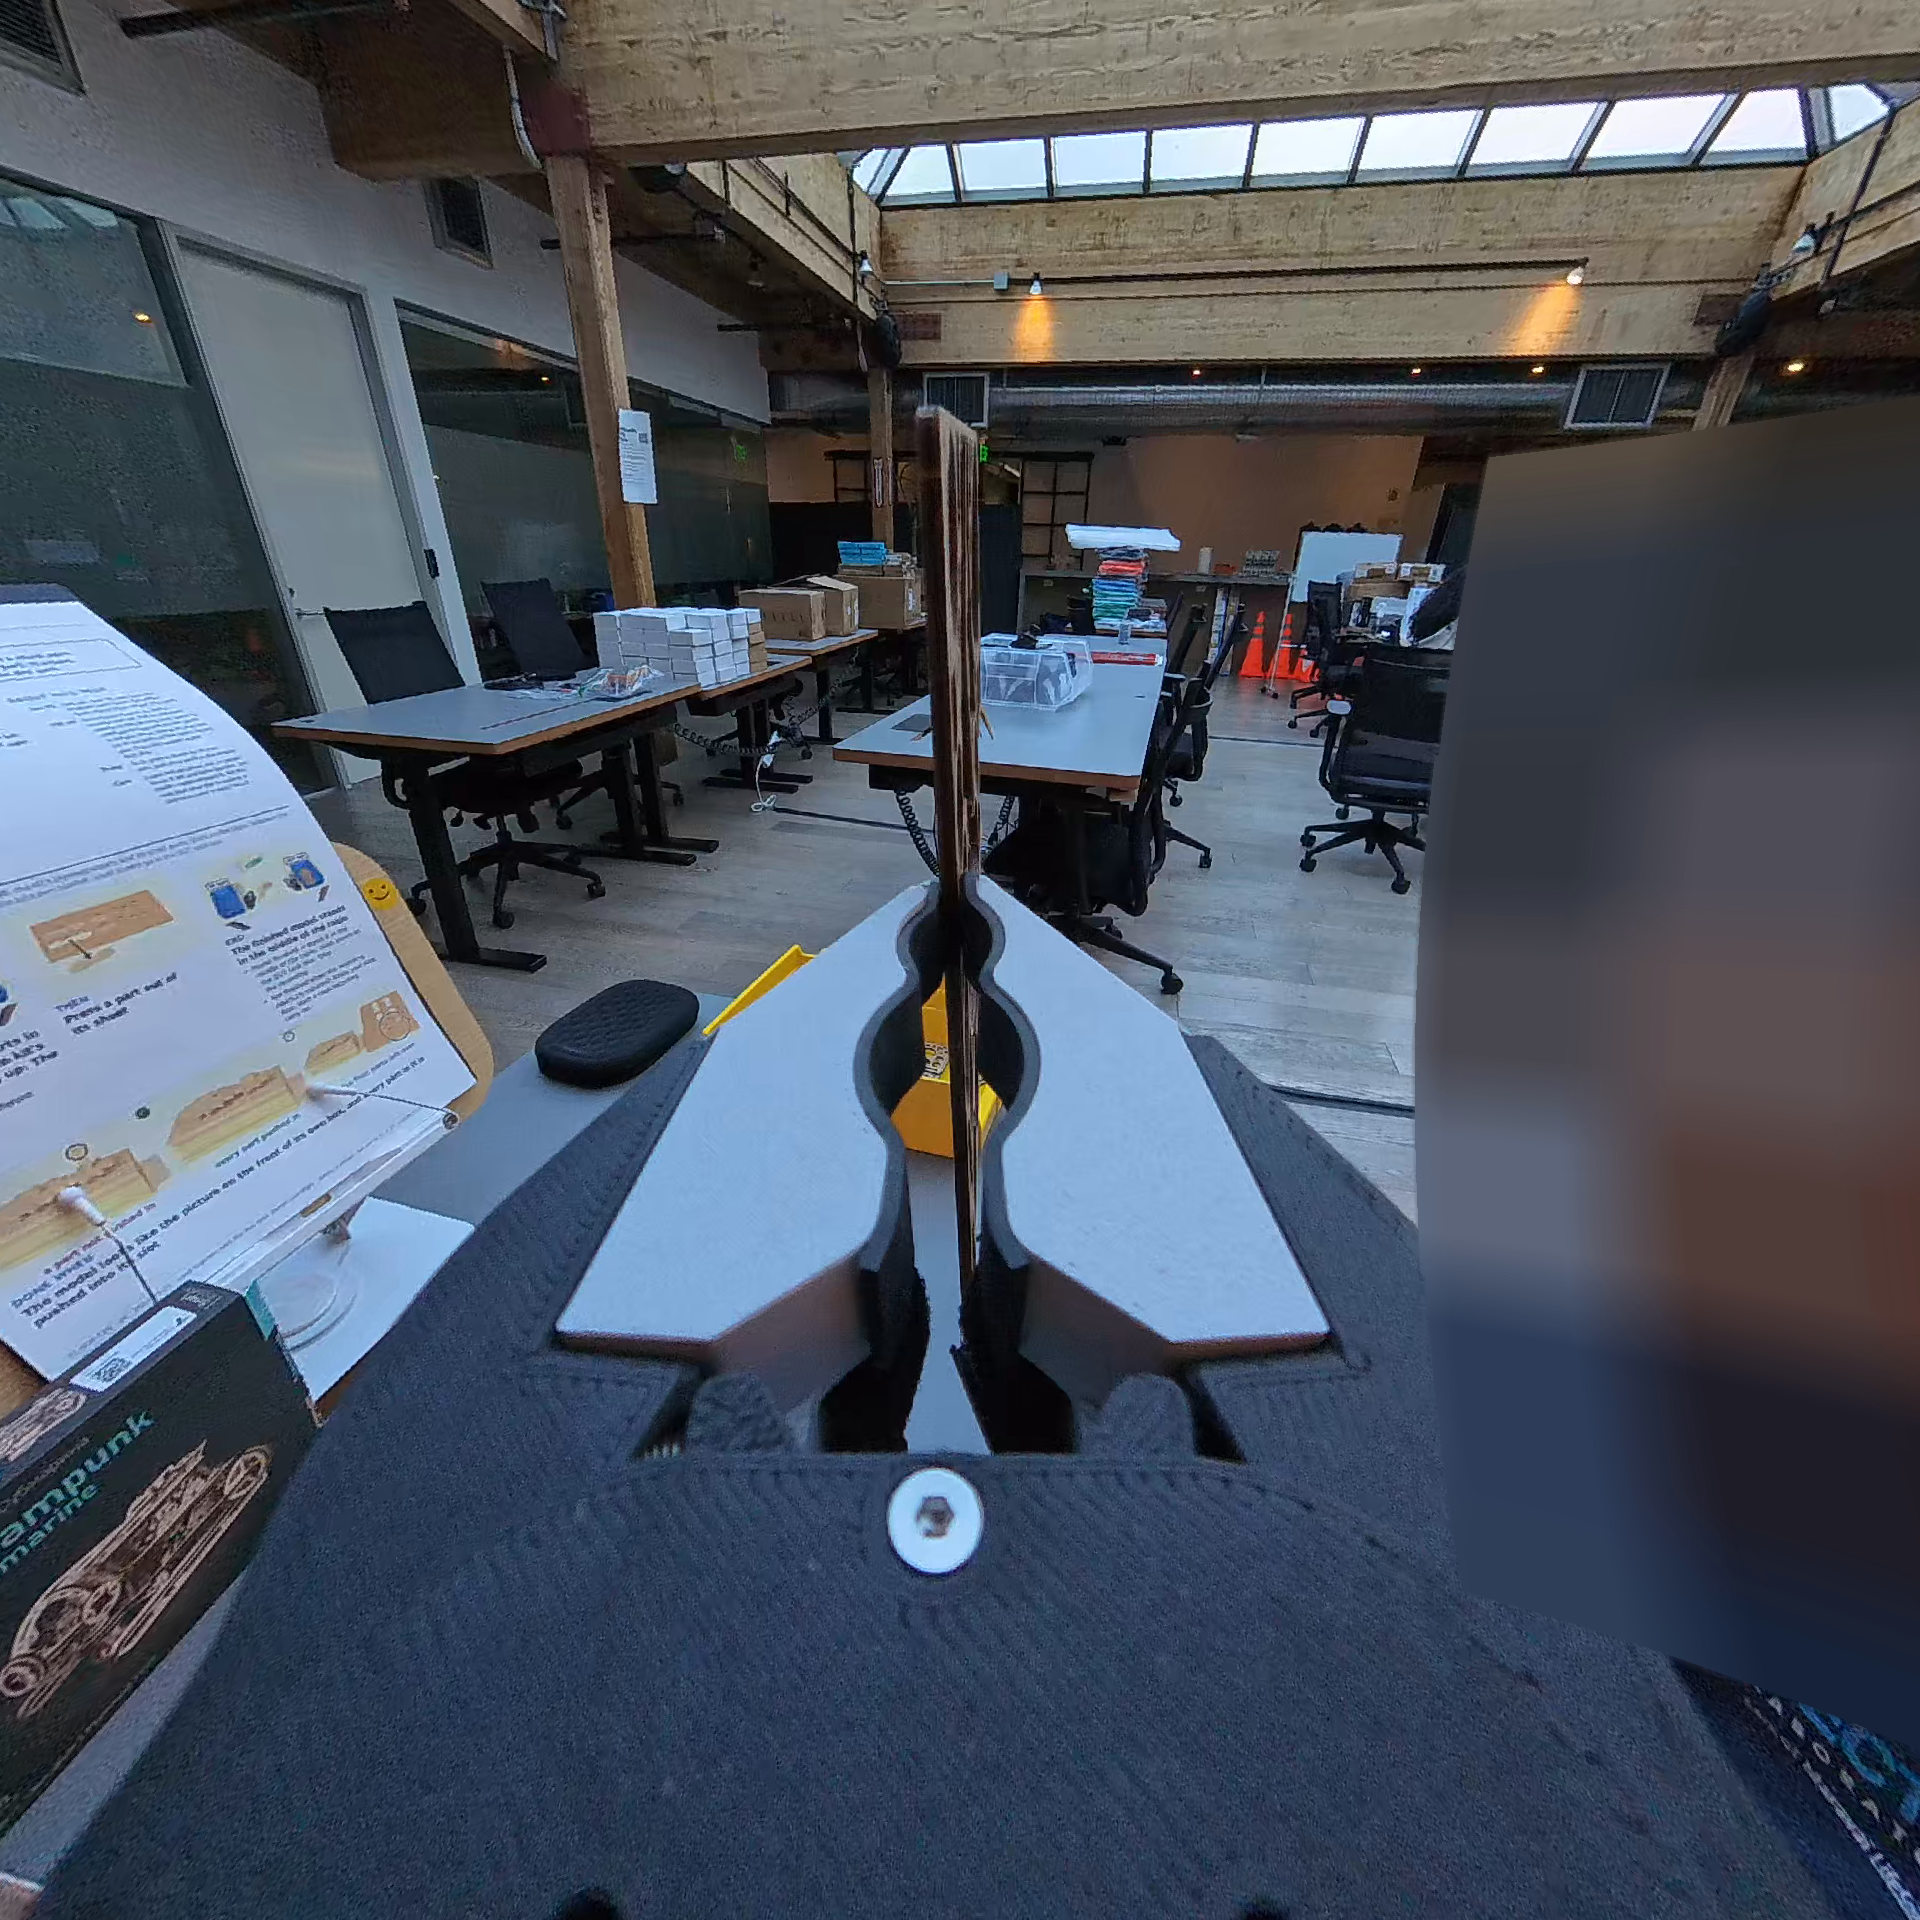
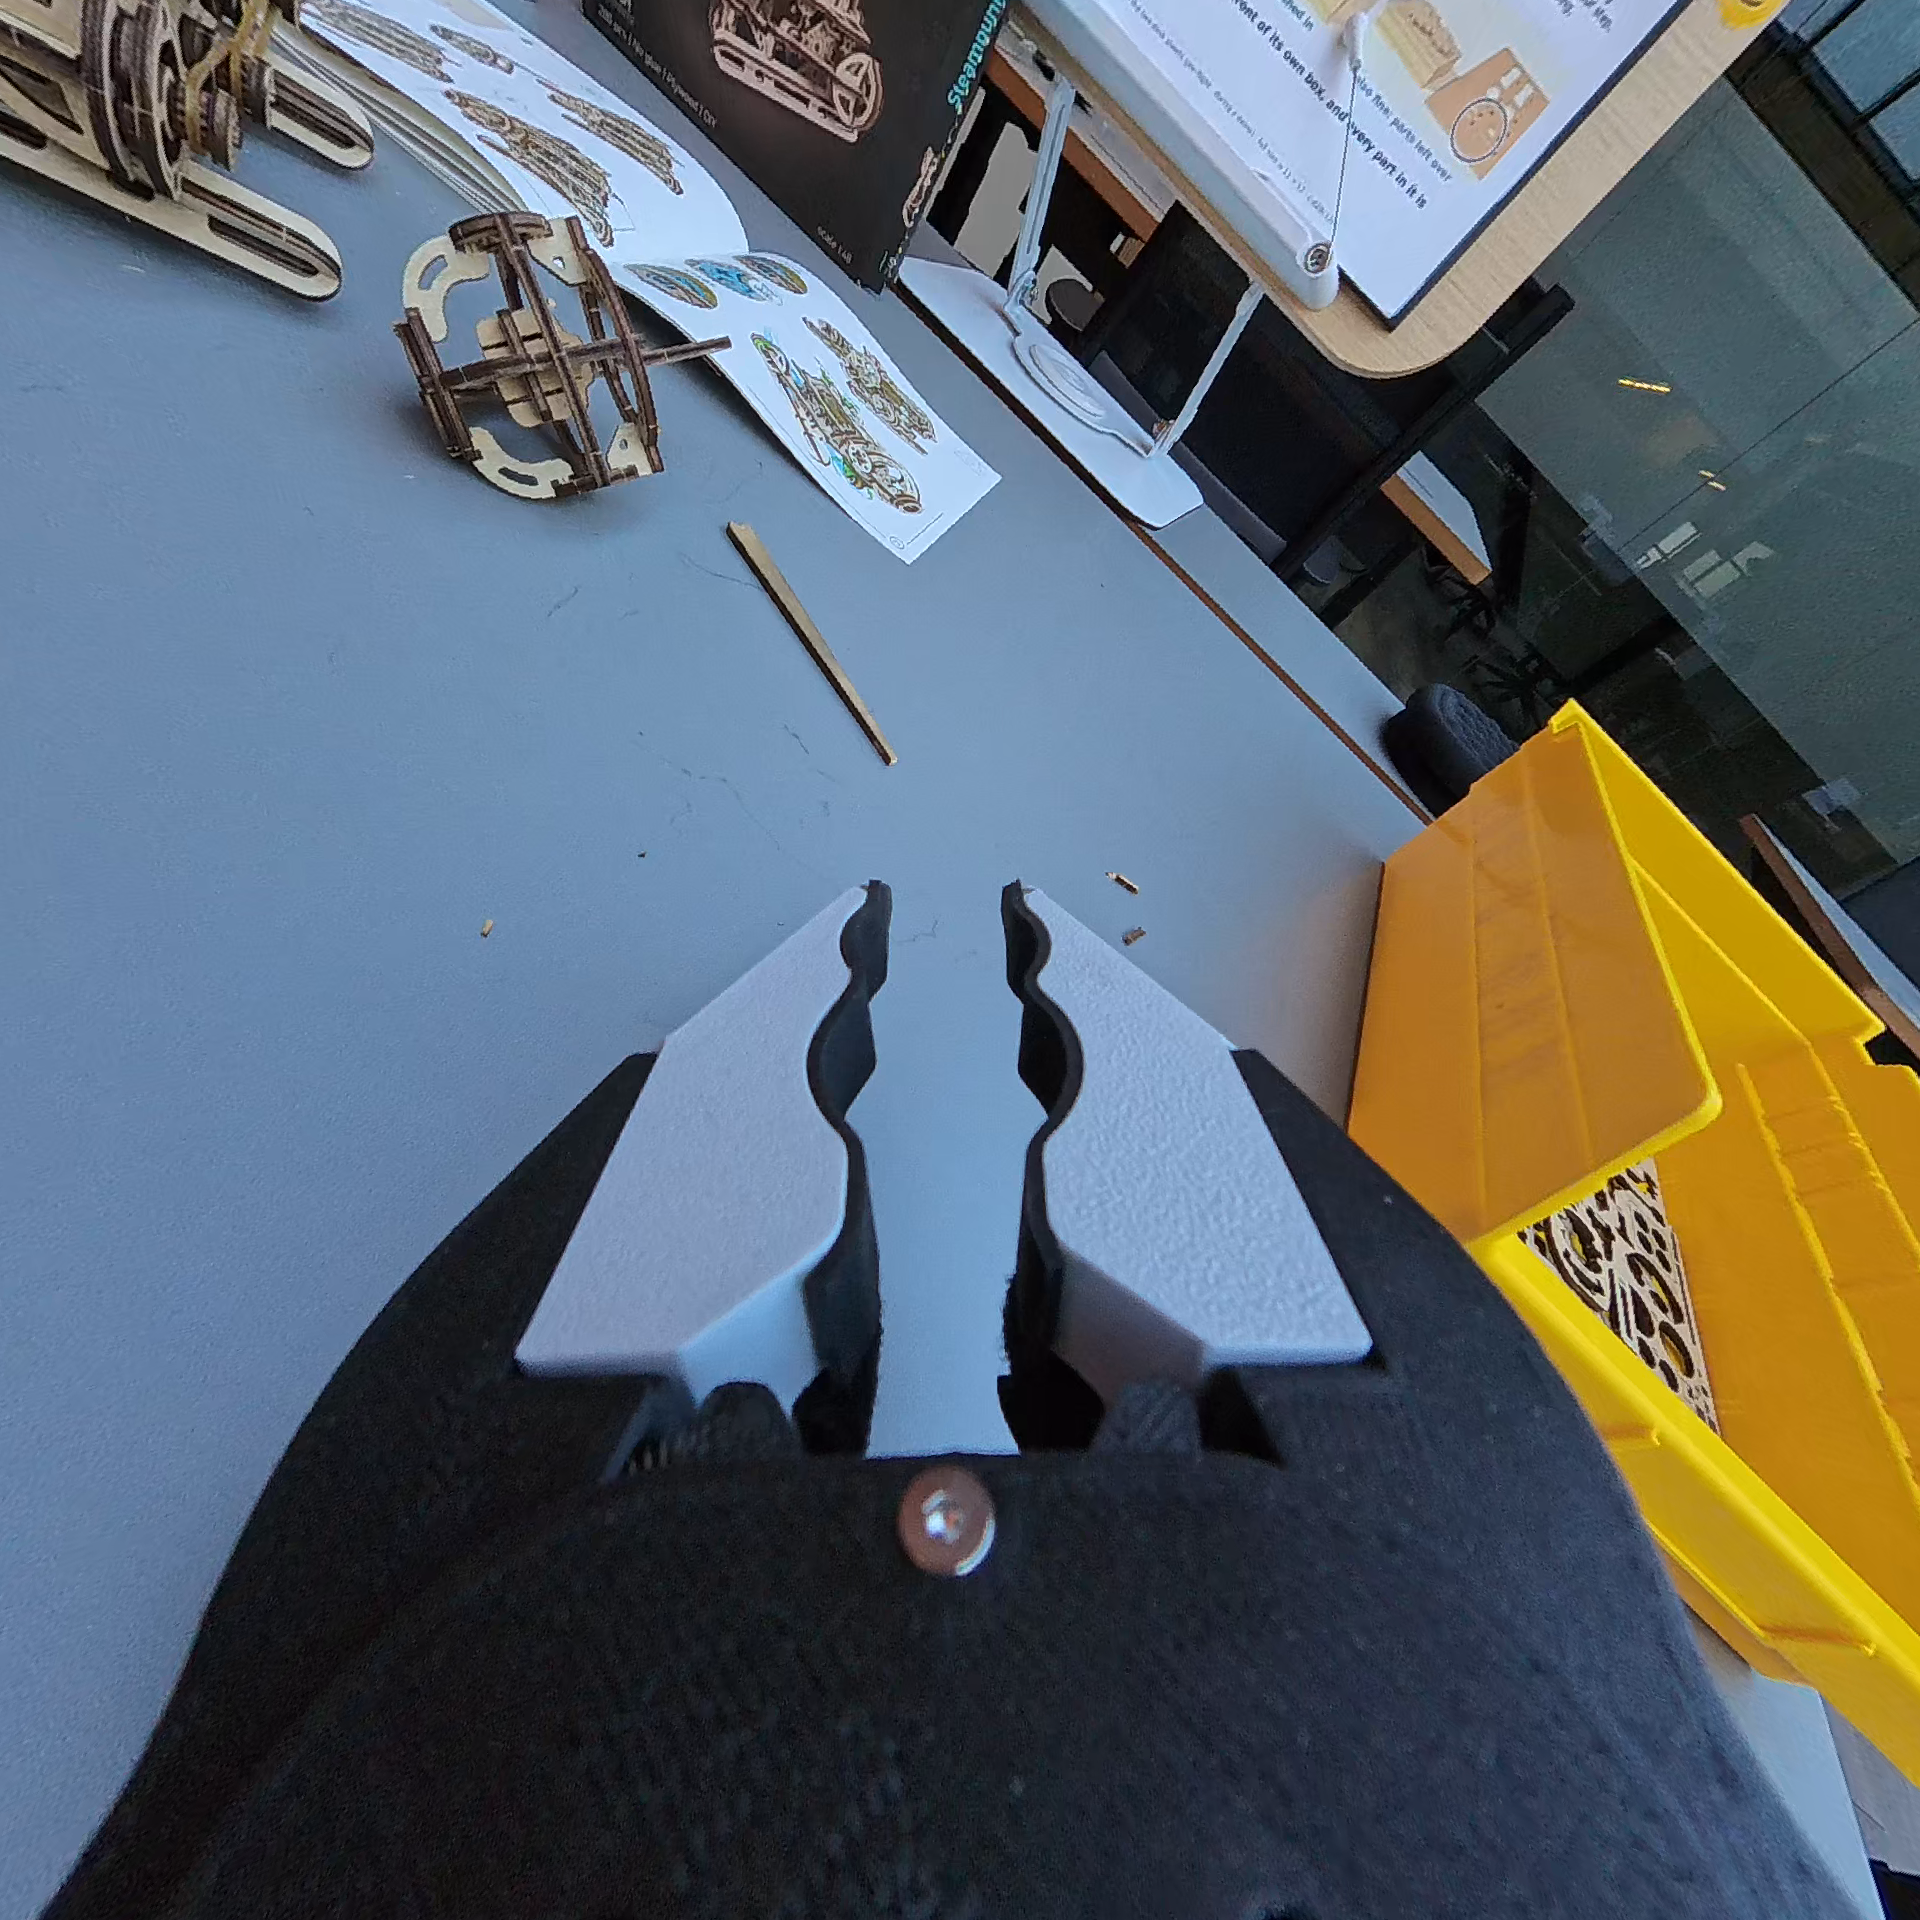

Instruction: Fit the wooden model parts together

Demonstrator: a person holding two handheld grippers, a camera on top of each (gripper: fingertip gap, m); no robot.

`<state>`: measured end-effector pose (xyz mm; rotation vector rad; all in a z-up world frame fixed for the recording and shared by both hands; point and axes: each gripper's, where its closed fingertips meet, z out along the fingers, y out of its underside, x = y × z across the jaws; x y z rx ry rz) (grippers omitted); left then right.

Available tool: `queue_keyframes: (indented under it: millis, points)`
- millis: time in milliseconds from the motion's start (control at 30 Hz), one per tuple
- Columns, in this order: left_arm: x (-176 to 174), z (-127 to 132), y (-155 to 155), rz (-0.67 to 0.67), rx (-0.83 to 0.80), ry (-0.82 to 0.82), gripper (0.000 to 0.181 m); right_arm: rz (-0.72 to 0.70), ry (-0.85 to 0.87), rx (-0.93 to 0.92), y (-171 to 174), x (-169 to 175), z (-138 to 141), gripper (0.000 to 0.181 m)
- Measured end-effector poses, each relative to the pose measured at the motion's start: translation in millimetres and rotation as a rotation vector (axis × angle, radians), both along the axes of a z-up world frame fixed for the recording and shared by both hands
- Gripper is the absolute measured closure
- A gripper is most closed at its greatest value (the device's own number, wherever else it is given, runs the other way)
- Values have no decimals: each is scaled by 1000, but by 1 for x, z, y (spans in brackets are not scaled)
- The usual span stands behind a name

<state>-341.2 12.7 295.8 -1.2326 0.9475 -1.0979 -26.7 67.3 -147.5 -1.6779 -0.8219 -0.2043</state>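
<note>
The left claw (image 1: pixel 951 914) is clenched on a thin wooden sheet (image 1: pixel 954 665), held edge-on and upright, lifted clear of the table, probably so a part can be pressed out or carried to the model. The right claw (image 2: pixel 943 891) is released, its jaws apart and empty, hovering low over the grey table (image 2: pixel 312 831). Beyond the right claw lies a loose wooden stick (image 2: pixel 812 644), likely the next piece to pick. Farther beyond the stick sits the round sub-assembly (image 2: pixel 530 358), beside the manual (image 2: pixel 810 384). Right of the claw stands a yellow bin (image 2: pixel 1538 1039) holding a spent sheet.

yellow bin (image 2: pixel 1538 997), grey table (image 2: pixel 312 779)
</note>
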Motion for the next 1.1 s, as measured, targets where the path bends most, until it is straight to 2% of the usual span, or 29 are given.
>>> queue_keyframes:
  millis: [33, 367, 533, 767, 867, 1100]
  points:
    - [-1, 0, -1, -1, 4, -1, 181, 0, -4, 0, 0, 0, 0, 161]
    - [0, -8, -6, 0, 13, 32, 181, 16, 62, 4, -2, -1, 6, 161]
    - [-1, -5, -10, -2, 23, 30, 181, 59, 257, -71, -1, -16, 23, 150]
    - [1, -7, -13, -3, 28, 35, 181, 235, 449, 53, -24, -63, 126, 146]
    - [1, -8, -14, -8, 29, 35, 181, 280, 482, 90, -35, -72, 150, 146]
    - [-3, -11, -16, 1, 34, 46, 181, 282, 495, 45, -40, -73, 134, 146]
